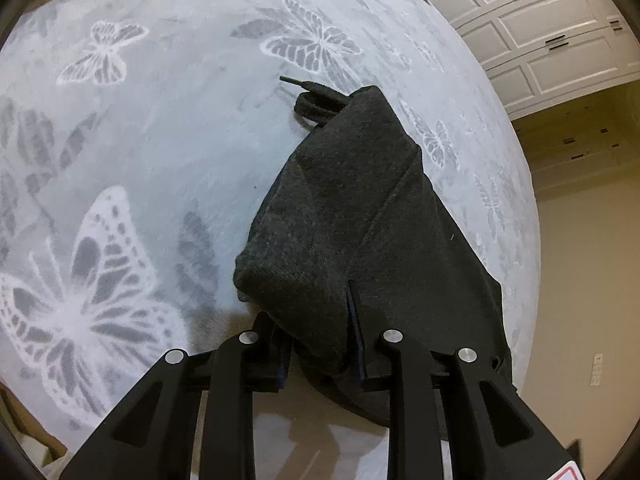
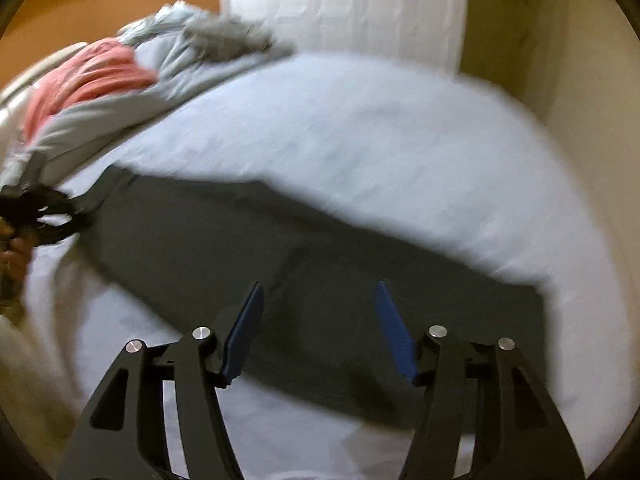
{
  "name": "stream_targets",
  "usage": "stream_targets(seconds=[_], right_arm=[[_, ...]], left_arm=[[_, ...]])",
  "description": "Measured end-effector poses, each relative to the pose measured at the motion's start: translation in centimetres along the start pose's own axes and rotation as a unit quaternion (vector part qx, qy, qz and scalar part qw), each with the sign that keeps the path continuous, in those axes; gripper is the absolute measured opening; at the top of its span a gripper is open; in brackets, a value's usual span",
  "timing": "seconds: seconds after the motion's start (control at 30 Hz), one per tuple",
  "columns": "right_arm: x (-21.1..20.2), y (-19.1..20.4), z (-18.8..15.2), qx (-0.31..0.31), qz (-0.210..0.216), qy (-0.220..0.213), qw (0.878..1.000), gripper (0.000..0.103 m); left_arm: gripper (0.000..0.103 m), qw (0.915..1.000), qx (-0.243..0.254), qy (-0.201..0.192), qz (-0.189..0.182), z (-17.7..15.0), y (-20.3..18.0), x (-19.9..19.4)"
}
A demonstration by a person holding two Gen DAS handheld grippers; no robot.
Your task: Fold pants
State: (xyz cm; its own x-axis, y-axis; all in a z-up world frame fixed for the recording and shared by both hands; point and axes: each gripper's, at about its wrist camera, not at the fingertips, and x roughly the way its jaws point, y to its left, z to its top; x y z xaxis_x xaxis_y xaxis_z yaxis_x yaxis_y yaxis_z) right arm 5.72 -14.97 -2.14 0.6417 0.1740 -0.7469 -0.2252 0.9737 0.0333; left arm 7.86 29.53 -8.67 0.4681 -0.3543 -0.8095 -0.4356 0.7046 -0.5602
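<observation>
Dark charcoal pants (image 1: 360,224) lie on a pale grey bedspread with butterfly prints (image 1: 120,140). In the left wrist view a bunched fold of the waist end sits between the fingers of my left gripper (image 1: 320,320), which is shut on it; a drawstring (image 1: 308,92) sticks out at the far end. In the blurred right wrist view the pants (image 2: 320,272) stretch long across the bed. My right gripper (image 2: 319,292) hovers over their middle, open and empty. The left gripper (image 2: 44,212) shows at the far left, holding the pants' end.
A heap of grey and pink bedding (image 2: 120,80) lies at the head of the bed. White panelled wardrobe doors (image 1: 540,32) stand beyond the bed. The bed's edge (image 1: 528,240) drops to a beige floor on the right.
</observation>
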Motion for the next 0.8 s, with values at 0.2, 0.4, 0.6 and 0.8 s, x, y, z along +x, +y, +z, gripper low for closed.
stream_targets(seconds=[0.2, 0.4, 0.6, 0.8], right_arm=[[6.5, 1.6, -0.5, -0.009, 0.0, 0.053, 0.999, 0.013], [3.0, 1.7, 2.8, 0.033, 0.067, -0.006, 0.997, 0.008], [7.8, 2.2, 0.8, 0.054, 0.108, 0.056, 0.991, 0.016], [-1.6, -3.9, 3.0, 0.086, -0.006, -0.047, 0.995, 0.069]], left_arm=[[0.022, 0.9999, -0.004, -0.002, 0.01, -0.1, -0.7, 0.2], [0.022, 0.9999, -0.009, -0.001, 0.007, 0.2, -0.7, 0.5], [0.022, 0.9997, -0.01, -0.014, 0.017, -0.2, -1.4, 0.1], [0.021, 0.9996, -0.005, -0.028, -0.004, -0.4, -1.9, -1.0]])
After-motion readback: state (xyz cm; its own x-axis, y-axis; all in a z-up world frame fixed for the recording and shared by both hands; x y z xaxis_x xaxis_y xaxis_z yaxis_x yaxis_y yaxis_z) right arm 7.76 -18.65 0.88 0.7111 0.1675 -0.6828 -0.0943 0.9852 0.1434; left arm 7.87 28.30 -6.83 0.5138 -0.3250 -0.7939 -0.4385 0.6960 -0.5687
